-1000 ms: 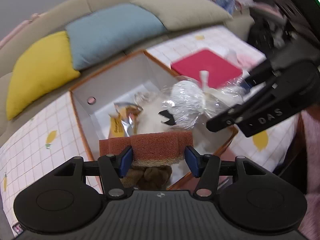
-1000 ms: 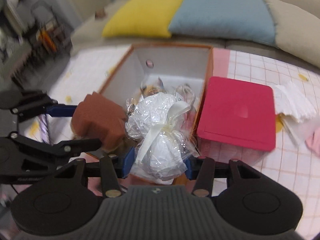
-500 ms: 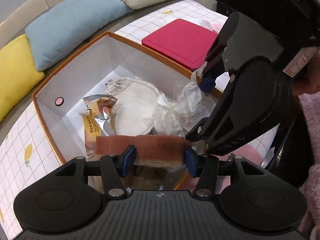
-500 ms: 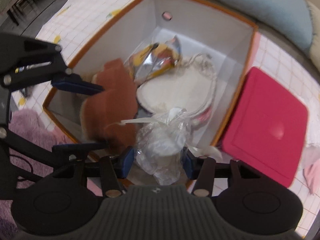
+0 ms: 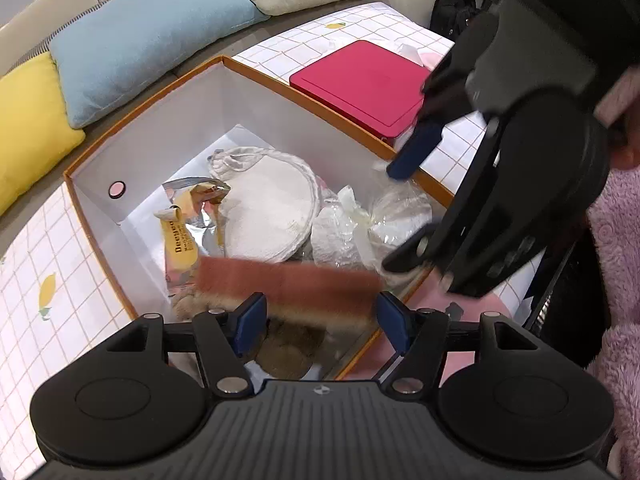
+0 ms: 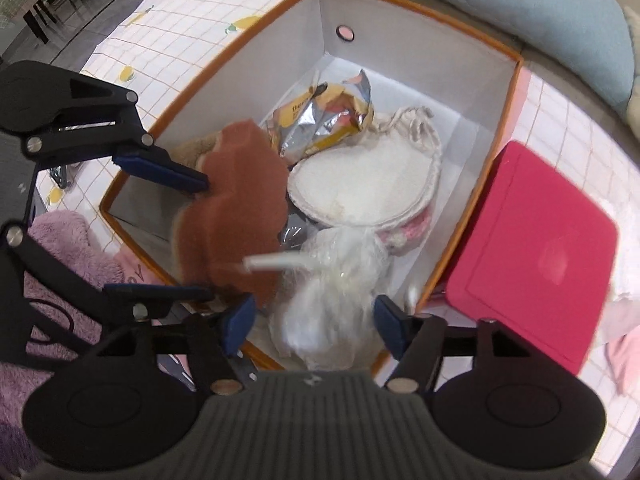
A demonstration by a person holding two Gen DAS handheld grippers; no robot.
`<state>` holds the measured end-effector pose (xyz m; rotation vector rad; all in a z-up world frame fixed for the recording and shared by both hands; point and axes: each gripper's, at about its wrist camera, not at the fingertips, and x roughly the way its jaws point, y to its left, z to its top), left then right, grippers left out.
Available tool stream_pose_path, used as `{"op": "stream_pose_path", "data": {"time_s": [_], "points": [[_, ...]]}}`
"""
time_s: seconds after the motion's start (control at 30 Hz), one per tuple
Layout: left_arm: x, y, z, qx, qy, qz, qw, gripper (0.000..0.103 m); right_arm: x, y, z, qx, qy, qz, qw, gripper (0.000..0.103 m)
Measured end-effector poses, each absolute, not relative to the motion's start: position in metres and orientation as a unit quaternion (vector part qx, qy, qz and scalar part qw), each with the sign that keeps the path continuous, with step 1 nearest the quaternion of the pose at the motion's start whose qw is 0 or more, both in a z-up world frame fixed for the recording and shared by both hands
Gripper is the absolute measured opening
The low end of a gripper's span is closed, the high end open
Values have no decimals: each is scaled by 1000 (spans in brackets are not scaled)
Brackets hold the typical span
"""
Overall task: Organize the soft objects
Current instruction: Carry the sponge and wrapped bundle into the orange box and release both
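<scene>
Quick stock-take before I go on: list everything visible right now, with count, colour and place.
box: 1, orange rim, white inside, centre
sponge: 1, brown, between left gripper's fingers, over box
plastic-wrapped bundle: 1, clear/white, at right gripper's fingers
snack packet: 1, yellow/silver, in box
round pad: 1, white, in box
lid: 1, red, right of box
cushions: 3, yellow, blue, beige, behind
left gripper: black, blue pads
right gripper: same
</scene>
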<state>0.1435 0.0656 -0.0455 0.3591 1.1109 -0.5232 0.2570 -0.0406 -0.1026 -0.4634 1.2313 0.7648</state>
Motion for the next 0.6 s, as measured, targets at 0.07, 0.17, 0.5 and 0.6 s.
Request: {"op": "stream_pose_path", "data": {"time_s": [0.07,0.17,0.5,0.6], "points": [[140,67,-42,168,516,-245,803,75,257,-47,-92,-199,553,349,730,68],[135,68,-32,157,503,-241,815,75,255,-60,-74,-183,539,345,746,68],[114,47,26,88,407,-212,884,75,222,-133,-29,-79,455,318,828,68],[111,33,36,64,375,-203,902,75,204,-159,-27,-52,415,288,862,69]]}}
